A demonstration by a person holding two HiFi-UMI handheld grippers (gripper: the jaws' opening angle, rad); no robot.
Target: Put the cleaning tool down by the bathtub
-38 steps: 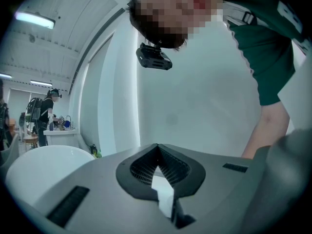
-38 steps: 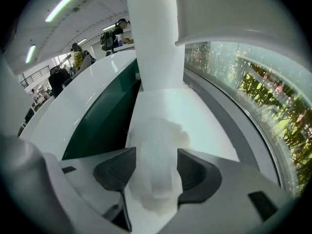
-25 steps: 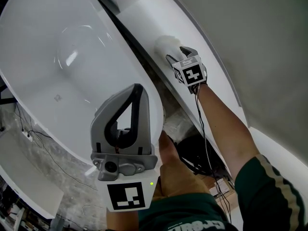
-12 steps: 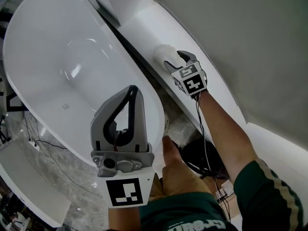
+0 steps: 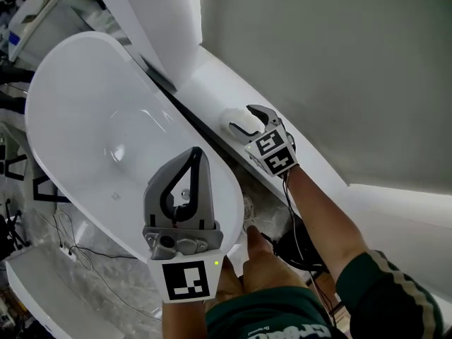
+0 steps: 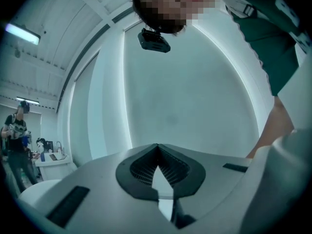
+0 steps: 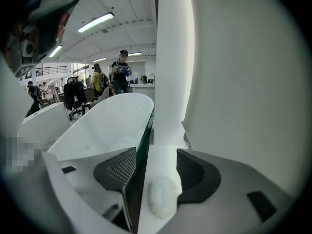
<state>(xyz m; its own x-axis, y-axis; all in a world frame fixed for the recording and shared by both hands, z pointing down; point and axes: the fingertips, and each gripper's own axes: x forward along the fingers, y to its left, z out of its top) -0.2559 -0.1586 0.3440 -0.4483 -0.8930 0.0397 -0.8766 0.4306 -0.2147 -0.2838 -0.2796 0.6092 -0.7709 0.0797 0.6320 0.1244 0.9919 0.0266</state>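
A white, fluffy cleaning tool (image 7: pixel 161 196) is seen lying on the narrow white desk (image 5: pixel 212 83) that runs between the rim of the bathtub (image 5: pixel 92 119) and the grey wall (image 5: pixel 339 62). The right hand-held gripper (image 7: pixel 156 155) is held low over it with its jaws spread wide. In the right gripper view the tool rests in the gap between them, close against the right jaw, and whether it touches that jaw cannot be told. The tool's long axis appears to run along the desk, parallel to the jaws, with its bulk near the base of the jaws, not out at their tips. The tool appears to be already set down in its place by the tub, so the task is judged almost done. The coming move is judged to be a withdrawal of the right hand-held gripper, drawn straight back along that axis or lifted clear, so that the tool is not dragged towards the dark gap at the desk's edge. The left hand-held gripper (image 5: pixel 196 154) is held upright over the near end of the bathtub, well apart from the tool, its jaws closed tip to tip on nothing.
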